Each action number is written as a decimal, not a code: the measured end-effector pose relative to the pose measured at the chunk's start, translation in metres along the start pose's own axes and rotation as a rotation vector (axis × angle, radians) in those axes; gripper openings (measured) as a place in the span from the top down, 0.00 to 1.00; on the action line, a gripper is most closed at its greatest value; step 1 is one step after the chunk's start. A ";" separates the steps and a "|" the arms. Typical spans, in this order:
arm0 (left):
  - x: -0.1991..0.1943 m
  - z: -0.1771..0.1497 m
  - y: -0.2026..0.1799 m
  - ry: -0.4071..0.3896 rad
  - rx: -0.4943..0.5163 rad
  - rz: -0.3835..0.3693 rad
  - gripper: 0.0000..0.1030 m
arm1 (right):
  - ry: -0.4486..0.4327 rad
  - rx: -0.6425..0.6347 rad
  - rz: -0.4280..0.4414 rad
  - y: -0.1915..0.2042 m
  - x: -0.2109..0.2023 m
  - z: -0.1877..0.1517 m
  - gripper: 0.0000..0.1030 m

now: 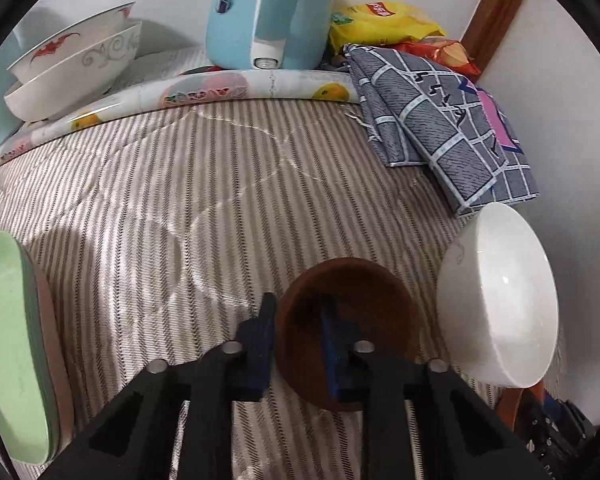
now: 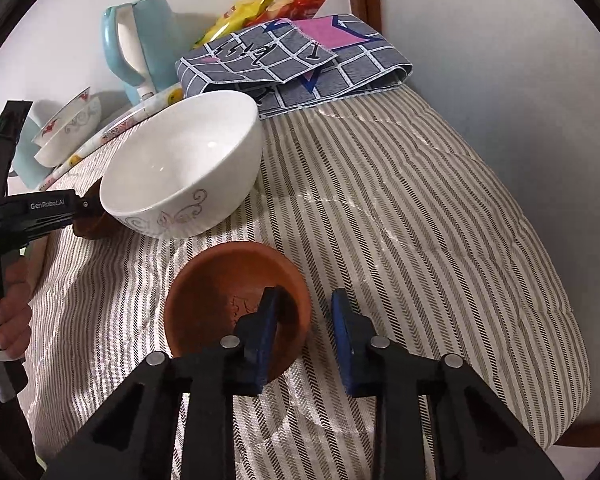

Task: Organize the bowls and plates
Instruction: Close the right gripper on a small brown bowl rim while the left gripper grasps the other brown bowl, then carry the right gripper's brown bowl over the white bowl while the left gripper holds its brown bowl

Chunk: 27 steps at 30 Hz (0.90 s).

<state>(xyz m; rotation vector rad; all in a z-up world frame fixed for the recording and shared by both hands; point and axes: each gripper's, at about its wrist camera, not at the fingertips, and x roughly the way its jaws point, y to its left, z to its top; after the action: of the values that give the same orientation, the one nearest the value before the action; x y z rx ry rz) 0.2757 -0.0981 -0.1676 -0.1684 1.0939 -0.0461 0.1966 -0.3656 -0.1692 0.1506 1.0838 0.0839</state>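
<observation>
Left gripper (image 1: 298, 308) jaws look clamped on the near-left rim of a dark brown bowl (image 1: 352, 320), one finger outside the wall and the other down inside. From the right wrist view that bowl seems tipped up off the cloth, so I'm reading it as a real pinch. The right gripper (image 2: 307, 300) jaws straddle the right rim of a terracotta bowl (image 2: 228, 296): inner finger in the bowl, outer finger just beside the wall with a sliver of cloth showing between. I honestly can't tell if the pads are biting there. Outward from that, a white bowl (image 2: 180, 164) sits just past the right jaws and close on the right of the left jaws, and it hides part of the dark bowl. Green plates (image 1: 8, 340) are off to the left of the left jaws. Far ahead there are two stacked patterned bowls (image 1: 72, 64), a blue kettle (image 1: 268, 12), a folded checked cloth (image 1: 440, 120) and snack bags (image 1: 380, 20), all on a striped quilt (image 1: 180, 200). What worries me is that both are one-sided rim grips, so a bowl could swivel or slide out on the lift. The terracotta one may just skid on the soft quilt if the pads aren't seated, and the dark bowl could clip the white one. Both grippers angle steeply down, and a person's hand (image 2: 8, 312) is wrapped round the left handle.
</observation>
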 end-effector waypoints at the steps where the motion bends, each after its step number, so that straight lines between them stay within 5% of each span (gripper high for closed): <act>1: 0.000 0.000 -0.001 -0.003 0.007 0.006 0.84 | 0.002 0.004 0.026 0.000 0.001 0.001 0.85; 7: -0.008 -0.002 -0.006 -0.015 0.037 0.010 0.91 | -0.014 0.001 0.027 0.004 -0.001 0.001 0.88; 27: -0.056 -0.044 0.014 -0.044 0.026 -0.003 0.92 | -0.068 0.049 -0.013 0.018 -0.027 -0.016 0.92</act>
<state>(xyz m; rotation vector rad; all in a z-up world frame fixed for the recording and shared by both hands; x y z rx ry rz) 0.2106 -0.0829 -0.1397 -0.1466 1.0491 -0.0590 0.1696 -0.3502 -0.1497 0.1891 1.0188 0.0403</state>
